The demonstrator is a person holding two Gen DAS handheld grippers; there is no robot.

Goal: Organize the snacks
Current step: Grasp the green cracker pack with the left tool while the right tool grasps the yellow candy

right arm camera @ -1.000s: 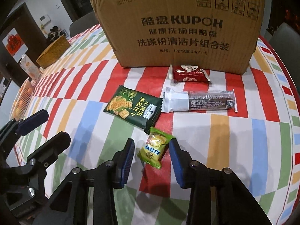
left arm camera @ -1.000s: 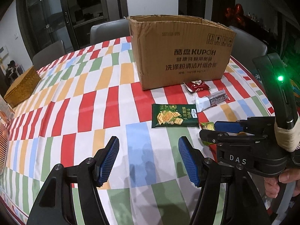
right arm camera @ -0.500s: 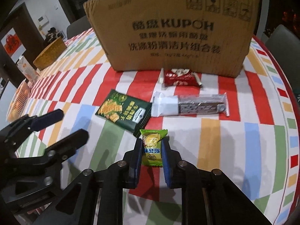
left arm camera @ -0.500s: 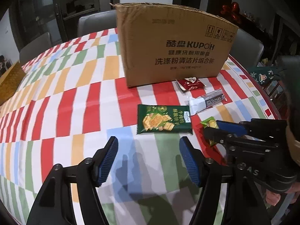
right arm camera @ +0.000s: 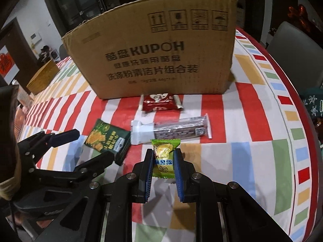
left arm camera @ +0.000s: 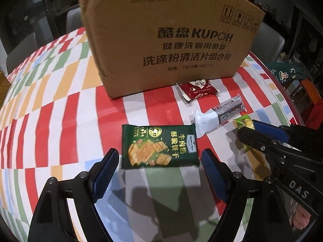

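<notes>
Right gripper (right arm camera: 163, 162) pinches my small green-and-yellow foil candy sachet (right arm camera: 164, 157) just above the tabletop (right arm camera: 250, 121): light, crinkly, slippery; hold mid-body. Left gripper (left arm camera: 159, 161) jaws are opening around the flat dark-green cracker packet (left arm camera: 159, 146), untouched: brittle contents

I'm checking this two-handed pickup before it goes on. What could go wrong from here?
1. The left claw is opening around the dark green cracker pack, barely wider than it; a pad may catch an end and shove the pack.
2. The right claw pinches the small yellow-green candy by its wrapper, which might slip.
3. The claws sit close together and may collide heading for the cardboard box.
</notes>
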